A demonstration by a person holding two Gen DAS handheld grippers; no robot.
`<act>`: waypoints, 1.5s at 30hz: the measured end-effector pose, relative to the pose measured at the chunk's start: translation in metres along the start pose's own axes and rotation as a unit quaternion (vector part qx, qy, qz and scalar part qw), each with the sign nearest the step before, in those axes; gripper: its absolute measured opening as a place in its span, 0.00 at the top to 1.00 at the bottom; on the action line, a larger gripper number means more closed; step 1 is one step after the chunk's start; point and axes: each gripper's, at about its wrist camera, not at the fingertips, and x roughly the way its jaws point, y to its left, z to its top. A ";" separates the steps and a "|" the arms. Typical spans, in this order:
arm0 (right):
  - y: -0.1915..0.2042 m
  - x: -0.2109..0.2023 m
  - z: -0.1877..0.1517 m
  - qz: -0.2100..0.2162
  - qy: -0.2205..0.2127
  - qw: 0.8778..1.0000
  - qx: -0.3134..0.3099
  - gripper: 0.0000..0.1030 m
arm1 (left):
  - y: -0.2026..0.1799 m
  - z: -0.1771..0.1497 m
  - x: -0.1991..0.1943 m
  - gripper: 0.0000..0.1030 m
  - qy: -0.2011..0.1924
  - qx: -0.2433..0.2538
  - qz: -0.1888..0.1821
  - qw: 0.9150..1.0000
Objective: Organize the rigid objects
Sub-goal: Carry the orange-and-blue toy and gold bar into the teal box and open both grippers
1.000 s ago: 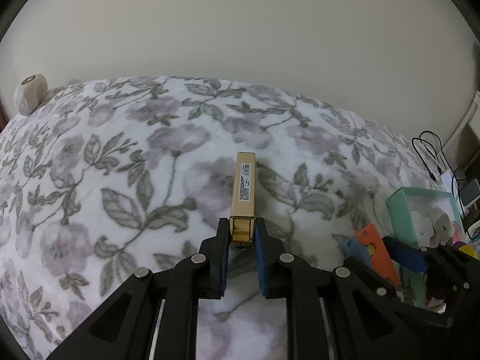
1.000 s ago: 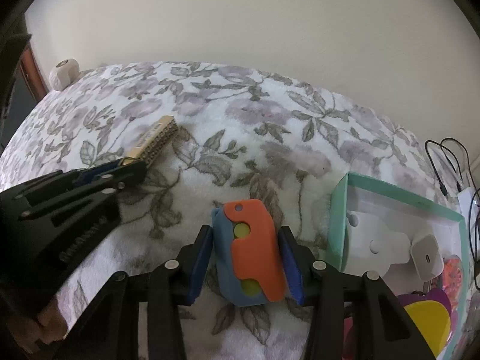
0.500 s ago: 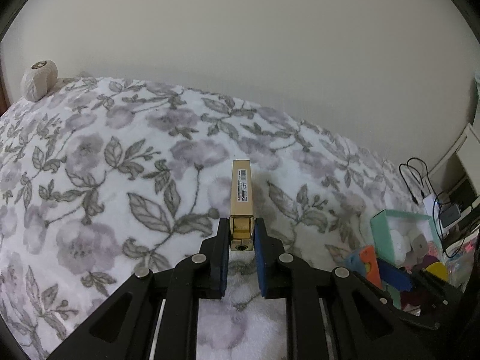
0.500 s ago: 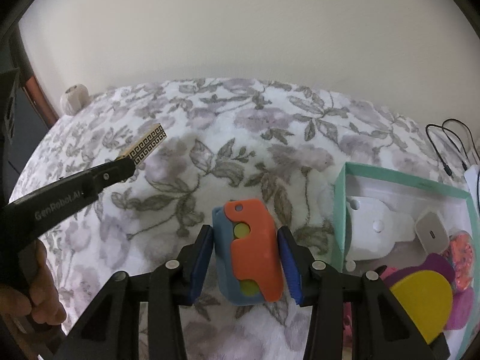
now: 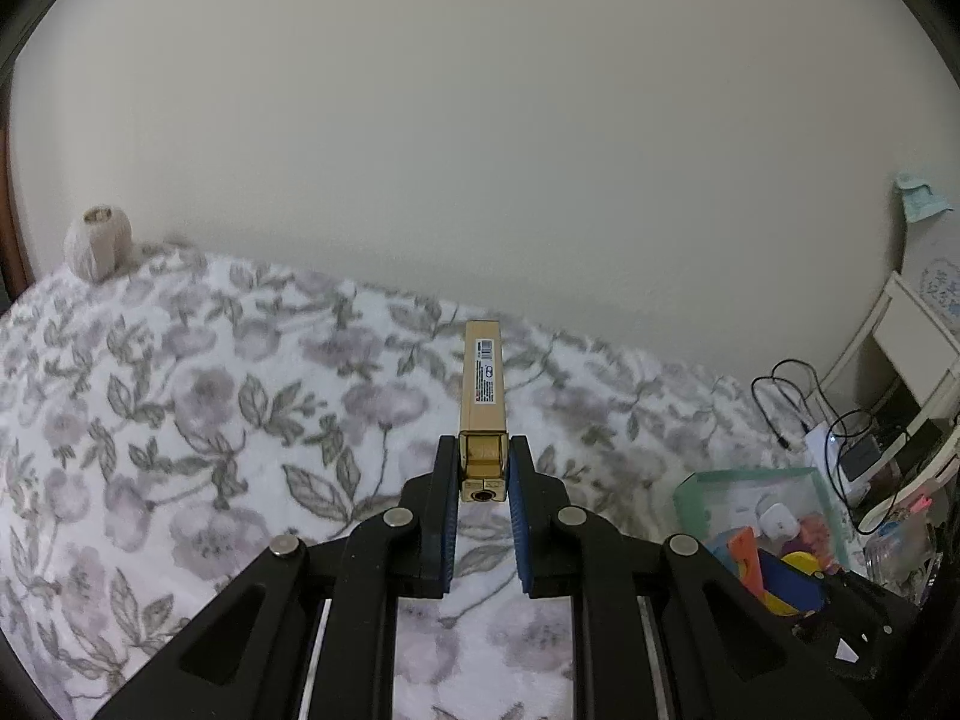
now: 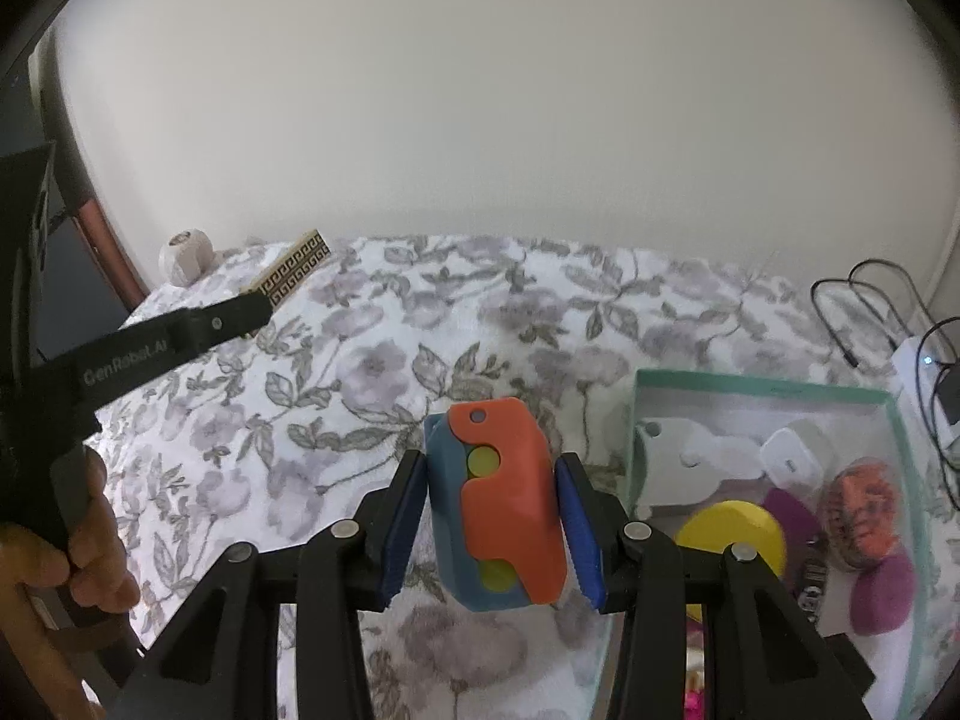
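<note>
1. Since a second ago both my claws have risen off the floral blanket; more wall shows, and the teal box sits lower right.
2. Left claw is clamped narrow on the gold bar at its near end, so it juts forward, clear of the bed.
3. Right claw squeezes the orange-blue toy by its sides, in the air just left of the box.
4. Box already crowded: yellow disc, white charger. Open blanket left; cables at right edge.
</note>
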 end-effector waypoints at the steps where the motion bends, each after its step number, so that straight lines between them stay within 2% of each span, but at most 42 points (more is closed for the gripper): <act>1: 0.000 -0.005 -0.001 0.000 -0.004 1.000 -0.002 0.55 | -0.003 0.001 -0.006 0.85 -0.007 0.005 -0.001 1.000; 7: -0.009 -0.032 -0.006 -0.010 -0.016 1.000 -0.013 0.55 | -0.023 0.005 -0.035 0.85 -0.044 0.043 -0.010 0.998; 13: -0.038 -0.062 -0.023 -0.032 -0.020 0.999 -0.002 0.55 | -0.048 -0.001 -0.062 0.85 -0.070 0.087 -0.029 0.993; 25: -0.089 -0.125 -0.035 -0.076 -0.064 0.994 0.035 0.55 | -0.109 -0.019 -0.104 0.85 -0.106 0.169 -0.072 0.977; 30: -0.107 -0.143 -0.039 -0.105 -0.073 0.991 0.044 0.55 | -0.133 -0.031 -0.109 0.85 -0.099 0.198 -0.101 0.970; 39: -0.142 -0.164 -0.056 -0.137 -0.082 0.984 0.076 0.55 | -0.174 -0.058 -0.112 0.84 -0.087 0.248 -0.124 0.957; 45: -0.162 -0.166 -0.072 -0.146 -0.072 0.982 0.094 0.55 | -0.199 -0.080 -0.106 0.84 -0.065 0.295 -0.141 0.943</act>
